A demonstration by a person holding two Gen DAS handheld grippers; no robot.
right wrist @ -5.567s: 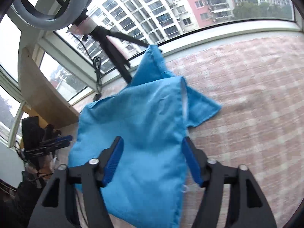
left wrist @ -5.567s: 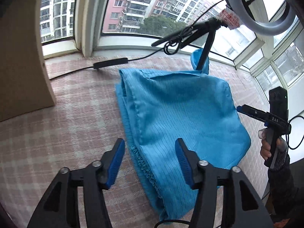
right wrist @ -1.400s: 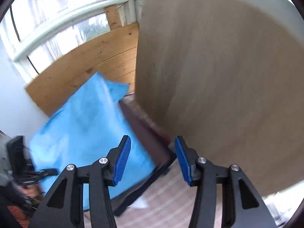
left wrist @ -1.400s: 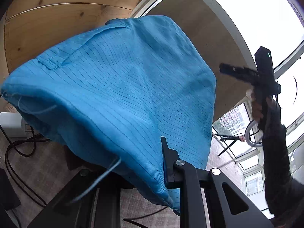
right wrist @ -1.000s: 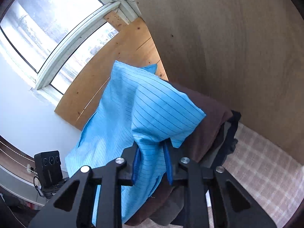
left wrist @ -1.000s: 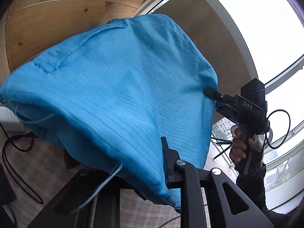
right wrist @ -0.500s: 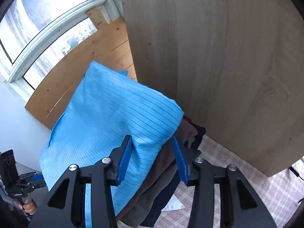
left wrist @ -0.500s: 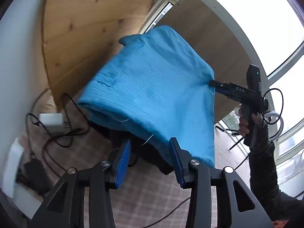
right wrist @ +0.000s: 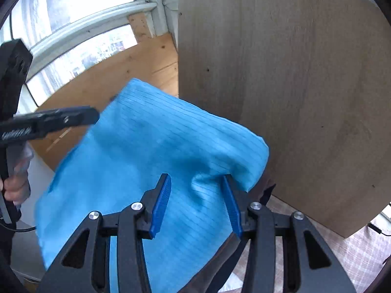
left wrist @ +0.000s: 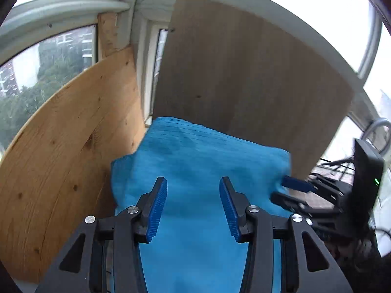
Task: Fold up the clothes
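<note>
Blue pinstriped garment (right wrist: 151, 161) lies draped over a dark pile of clothes (right wrist: 265, 190), pressed into the corner between a grey-brown board (right wrist: 305, 92) and a pine board (left wrist: 73, 146). Left tool (left wrist: 193, 205) and right tool (right wrist: 195, 205) both gape wide just above it, gripping nothing. Boards hem the cloth behind and left; checked worktop (right wrist: 361, 251) lies open at right.

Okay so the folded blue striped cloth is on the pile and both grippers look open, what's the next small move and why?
Probably draw both grippers straight back. The left gripper and right gripper are open, and the folded blue striped cloth rests on the dark clothes.
</note>
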